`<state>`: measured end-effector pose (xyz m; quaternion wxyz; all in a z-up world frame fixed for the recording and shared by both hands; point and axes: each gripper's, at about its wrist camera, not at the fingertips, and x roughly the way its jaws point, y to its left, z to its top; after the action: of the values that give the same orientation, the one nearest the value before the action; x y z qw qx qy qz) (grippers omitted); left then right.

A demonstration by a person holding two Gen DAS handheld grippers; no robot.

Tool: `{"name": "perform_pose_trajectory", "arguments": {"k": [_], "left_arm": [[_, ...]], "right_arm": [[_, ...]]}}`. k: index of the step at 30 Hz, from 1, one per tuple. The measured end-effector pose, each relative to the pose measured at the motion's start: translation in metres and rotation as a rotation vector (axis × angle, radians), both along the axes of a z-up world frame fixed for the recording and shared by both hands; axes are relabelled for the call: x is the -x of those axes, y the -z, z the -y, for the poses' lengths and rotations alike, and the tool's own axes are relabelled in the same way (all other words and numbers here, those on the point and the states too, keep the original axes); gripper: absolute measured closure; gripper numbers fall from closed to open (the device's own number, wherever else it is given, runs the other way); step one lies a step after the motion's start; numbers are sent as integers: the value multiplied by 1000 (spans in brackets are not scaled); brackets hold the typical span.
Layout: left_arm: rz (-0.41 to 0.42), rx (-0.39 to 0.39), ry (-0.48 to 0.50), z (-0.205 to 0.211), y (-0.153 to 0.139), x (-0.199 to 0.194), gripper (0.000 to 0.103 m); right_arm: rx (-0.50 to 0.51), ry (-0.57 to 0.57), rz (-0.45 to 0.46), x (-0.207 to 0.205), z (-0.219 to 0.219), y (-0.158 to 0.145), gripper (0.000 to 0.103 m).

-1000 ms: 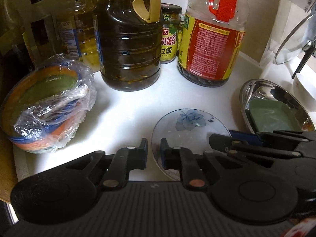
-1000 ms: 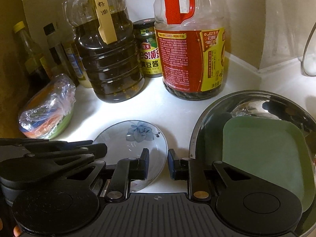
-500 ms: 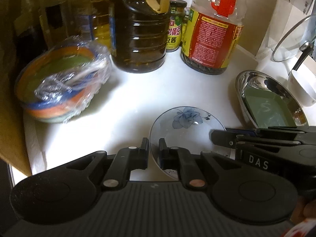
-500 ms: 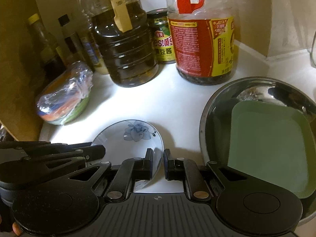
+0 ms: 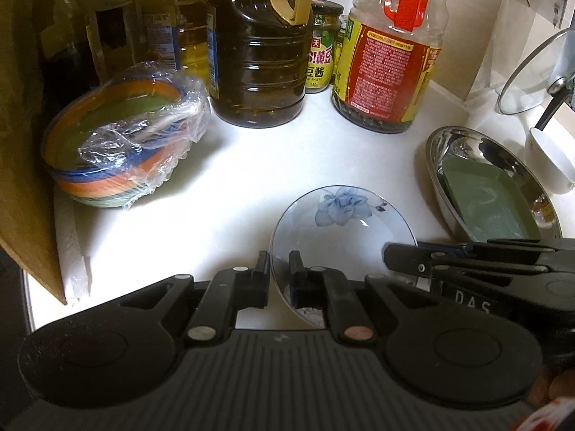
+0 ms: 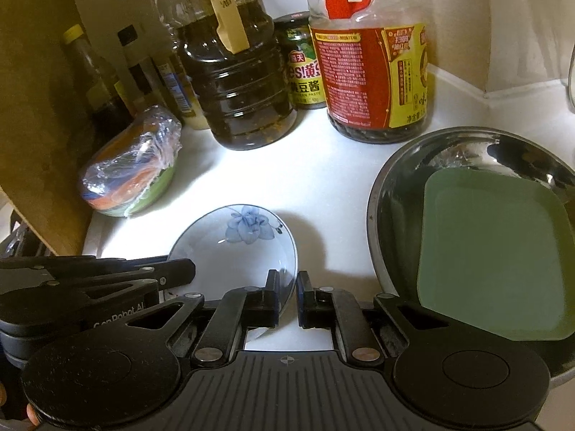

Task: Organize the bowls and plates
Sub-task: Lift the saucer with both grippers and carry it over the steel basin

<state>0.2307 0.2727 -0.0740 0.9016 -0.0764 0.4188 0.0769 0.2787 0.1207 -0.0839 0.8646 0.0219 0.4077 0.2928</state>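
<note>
While both grippers pinch the saucer (image 5: 341, 222), it hangs level.
Left gripper (image 5: 279, 276) holds its left rim, right gripper (image 6: 288, 289) its right; basin (image 6: 395, 179) lies right.

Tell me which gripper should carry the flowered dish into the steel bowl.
Probably the right. Both the right gripper and the left gripper straddle the flowered dish's rim, but the steel bowl sits directly beside the right one, so it needn't cross over.

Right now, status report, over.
Both grippers, left and right, shut on flower dish rim. Steel bowl holds green tray. Nothing between.
</note>
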Motion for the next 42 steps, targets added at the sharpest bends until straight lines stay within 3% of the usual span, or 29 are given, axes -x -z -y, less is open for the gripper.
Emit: {"name": "perform_pose_trajectory", "arguments": {"k": [19,42], "left_arm": [[79,-27,70,46,-38,10,94],[102,-17,259,128,-36,-39,94]], "right_arm": [[-58,75,47,23,53,-34,94],[-41,290,58,11,136,-43,94]]}}
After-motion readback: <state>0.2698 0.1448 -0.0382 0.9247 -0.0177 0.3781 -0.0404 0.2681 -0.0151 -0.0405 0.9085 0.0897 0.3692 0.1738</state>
